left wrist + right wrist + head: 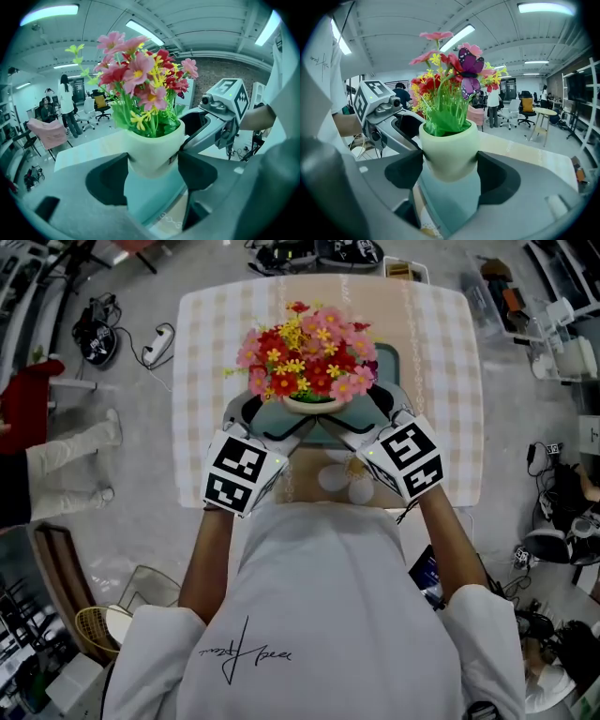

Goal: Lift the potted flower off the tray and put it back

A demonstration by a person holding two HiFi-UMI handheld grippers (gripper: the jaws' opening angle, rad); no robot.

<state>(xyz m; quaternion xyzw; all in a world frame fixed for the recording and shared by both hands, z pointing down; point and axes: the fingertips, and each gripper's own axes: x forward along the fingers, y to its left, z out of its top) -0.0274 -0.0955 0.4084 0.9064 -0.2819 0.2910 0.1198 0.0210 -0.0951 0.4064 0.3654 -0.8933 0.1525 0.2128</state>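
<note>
In the head view the flowers (309,352) hide most of the tray (387,362) from us, leaving slivers at 3 and 7 o'clock; of the pot (309,401) we see only its rim.

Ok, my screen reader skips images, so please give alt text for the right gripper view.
The right gripper clamps a pale flowerpot of flowers over a teal tray; the left gripper holds it from the far side.
</note>
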